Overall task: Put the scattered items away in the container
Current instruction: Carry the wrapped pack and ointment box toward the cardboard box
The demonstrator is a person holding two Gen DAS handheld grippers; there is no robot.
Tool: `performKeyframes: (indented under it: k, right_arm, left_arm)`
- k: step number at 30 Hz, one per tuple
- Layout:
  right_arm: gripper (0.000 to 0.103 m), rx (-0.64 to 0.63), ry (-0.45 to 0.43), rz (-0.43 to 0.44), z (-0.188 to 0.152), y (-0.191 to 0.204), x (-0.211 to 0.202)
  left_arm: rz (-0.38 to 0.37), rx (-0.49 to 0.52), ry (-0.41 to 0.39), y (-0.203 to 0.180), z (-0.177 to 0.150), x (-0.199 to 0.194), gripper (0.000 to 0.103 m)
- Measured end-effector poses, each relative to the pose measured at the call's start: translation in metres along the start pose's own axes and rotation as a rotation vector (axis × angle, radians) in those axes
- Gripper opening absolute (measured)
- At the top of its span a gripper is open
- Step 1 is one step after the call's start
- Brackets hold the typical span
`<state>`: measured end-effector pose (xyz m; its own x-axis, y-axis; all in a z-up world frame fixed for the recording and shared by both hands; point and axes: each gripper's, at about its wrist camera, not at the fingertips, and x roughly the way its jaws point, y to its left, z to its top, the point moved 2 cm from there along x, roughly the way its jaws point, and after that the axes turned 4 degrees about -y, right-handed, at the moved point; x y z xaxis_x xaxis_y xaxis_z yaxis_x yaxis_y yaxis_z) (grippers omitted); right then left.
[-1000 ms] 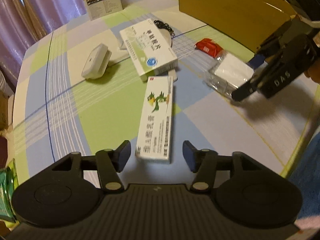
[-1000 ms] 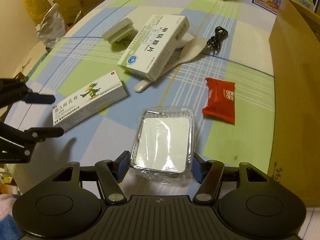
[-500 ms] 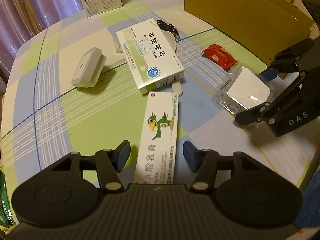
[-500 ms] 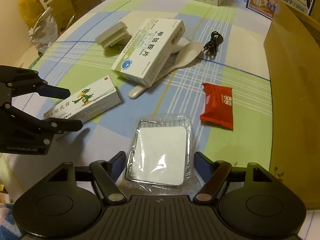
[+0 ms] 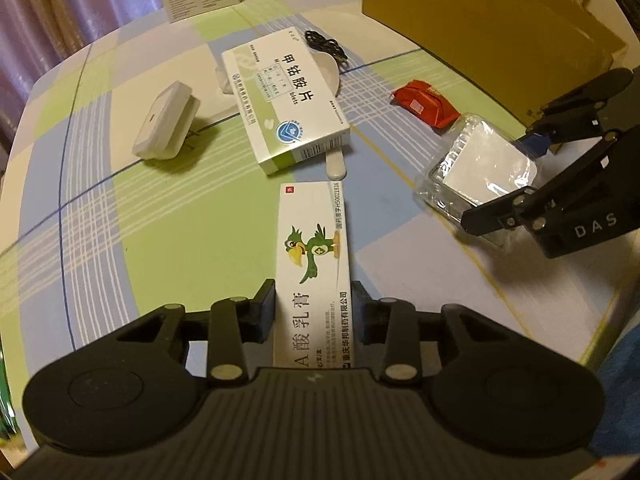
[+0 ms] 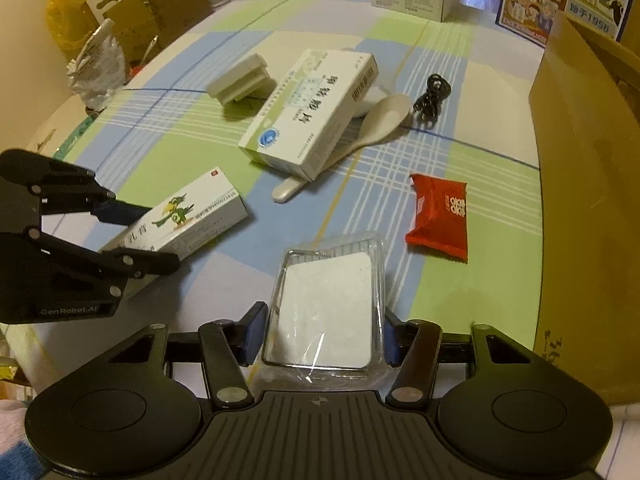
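Beside the parrot box (image 5: 313, 264): spoon handle (image 5: 335, 164).

Checked tablecloth (image 5: 160, 220) (purple curtains (image 5: 48, 12) behind)

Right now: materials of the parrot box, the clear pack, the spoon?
Parrot box: printed paperboard, slightly glossy, with crisp folded edges. Clear pack: thin transparent plastic, wrinkled and glinting, over a white flat insert of unclear material. Spoon: smooth off-white, ceramic or melamine; can't tell which.
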<state>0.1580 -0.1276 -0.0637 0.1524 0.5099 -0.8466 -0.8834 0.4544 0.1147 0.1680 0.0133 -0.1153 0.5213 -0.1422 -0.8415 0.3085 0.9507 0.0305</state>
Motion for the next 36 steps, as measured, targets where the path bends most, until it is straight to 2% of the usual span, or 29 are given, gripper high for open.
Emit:
performKeyframes:
  k: [7, 19, 36]
  right_arm:
    - [0.053, 0.005, -0.028, -0.003, 0.002, 0.002, -0.021]
    - [0.053, 0.025, -0.103, -0.011, -0.001, 0.003, -0.074]
    - [0.053, 0.050, -0.210, -0.066, -0.018, -0.023, -0.157]
  left_arm:
    - [0.024, -0.025, -0.001, -0.007, -0.007, -0.017, 0.033]
    - [0.069, -0.035, -0.039, -0.032, 0.001, -0.063, 0.033]
    - [0.061, 0.011, -0.107, -0.090, 0.031, -0.110, 0.033]
